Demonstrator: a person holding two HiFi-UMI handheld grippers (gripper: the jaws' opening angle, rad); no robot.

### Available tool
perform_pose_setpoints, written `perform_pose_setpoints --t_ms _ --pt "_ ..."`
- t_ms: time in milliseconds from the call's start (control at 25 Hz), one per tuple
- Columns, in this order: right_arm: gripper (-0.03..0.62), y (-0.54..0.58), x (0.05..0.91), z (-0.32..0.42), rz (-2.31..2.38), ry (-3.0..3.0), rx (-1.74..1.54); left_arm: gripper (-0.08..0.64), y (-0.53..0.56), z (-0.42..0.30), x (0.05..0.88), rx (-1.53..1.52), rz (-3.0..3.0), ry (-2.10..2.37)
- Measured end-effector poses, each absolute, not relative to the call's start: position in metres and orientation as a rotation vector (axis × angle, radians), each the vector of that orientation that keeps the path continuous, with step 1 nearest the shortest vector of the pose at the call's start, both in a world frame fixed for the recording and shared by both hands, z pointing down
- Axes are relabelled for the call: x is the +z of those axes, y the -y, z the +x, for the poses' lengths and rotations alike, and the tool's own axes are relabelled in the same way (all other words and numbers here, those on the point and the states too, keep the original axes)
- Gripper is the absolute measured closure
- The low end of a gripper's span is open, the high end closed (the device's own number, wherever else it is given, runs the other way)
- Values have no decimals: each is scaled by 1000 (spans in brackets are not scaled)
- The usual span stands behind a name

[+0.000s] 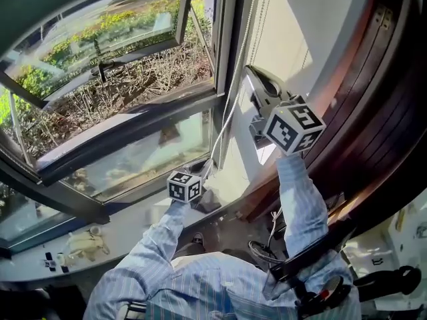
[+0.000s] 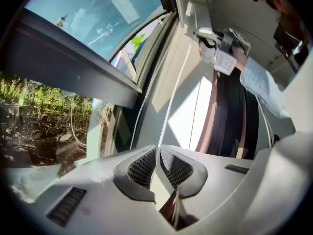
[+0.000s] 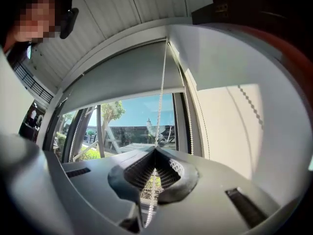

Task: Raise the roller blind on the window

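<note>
1. Left gripper [image 1: 202,169] [image 2: 157,148]: low, by the bottom right corner of the dark-framed glass window [image 1: 127,137], pointing roughly level. Jaws pinched together on the thin white bead cord [image 2: 168,104].
2. Right gripper [image 1: 255,77] [image 3: 155,148]: well above the left one, up along the window's right edge, tipped slightly upward. Jaws clamped on the same bead cord [image 3: 161,82], taut from there up to the blind's end.
3. Both arms in light-blue striped sleeves [image 1: 300,199]. Right arm stretched upward, left arm bent and lower.
4. Pale grey fabric roller blind [image 3: 122,75]: across the top of the window, partly down, with the lower glass uncovered.
5. Below the window, a white sill [image 1: 133,229]. Right of the window, a sunlit white wall reveal [image 1: 293,25] and a curved brown wooden panel [image 1: 387,105]. Above the window, a white planked ceiling [image 3: 146,4]. Beyond the glass, bare shrubs and a green hedge.
6. Count:
   - two grippers
   - two black-and-white marker cubes [image 1: 185,186] [image 1: 294,127]
   - one blind
   - two strands of cord beside the window's right edge
   - one upper sash [image 1: 100,35] tilted open
</note>
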State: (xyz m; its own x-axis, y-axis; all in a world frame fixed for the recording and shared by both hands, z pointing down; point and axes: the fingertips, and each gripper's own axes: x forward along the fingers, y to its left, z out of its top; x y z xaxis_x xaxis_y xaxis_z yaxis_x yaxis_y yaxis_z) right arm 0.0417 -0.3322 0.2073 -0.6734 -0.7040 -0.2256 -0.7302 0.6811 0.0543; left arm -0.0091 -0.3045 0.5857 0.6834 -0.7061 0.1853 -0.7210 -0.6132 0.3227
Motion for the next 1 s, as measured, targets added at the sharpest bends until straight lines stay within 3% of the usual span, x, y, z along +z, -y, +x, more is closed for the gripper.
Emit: perform_pose_setpoints --t_ms 240,400,560,800,1000 --pt "588 340 246 50 -1247 -2758 188 551 334 -56 431 -341 2630 1154" --pt "588 333 276 42 -1239 -2751 147 545 326 -42 315 -503 2824 1005" --pt "588 324 287 30 -1215 -2759 185 467 311 -11 229 -638 2933 742" --pt "588 330 288 29 -1188 -2782 56 459 322 29 169 -576 3063 763" --pt "586 329 287 13 -1182 -2844 179 477 340 41 148 -572 3075 785"
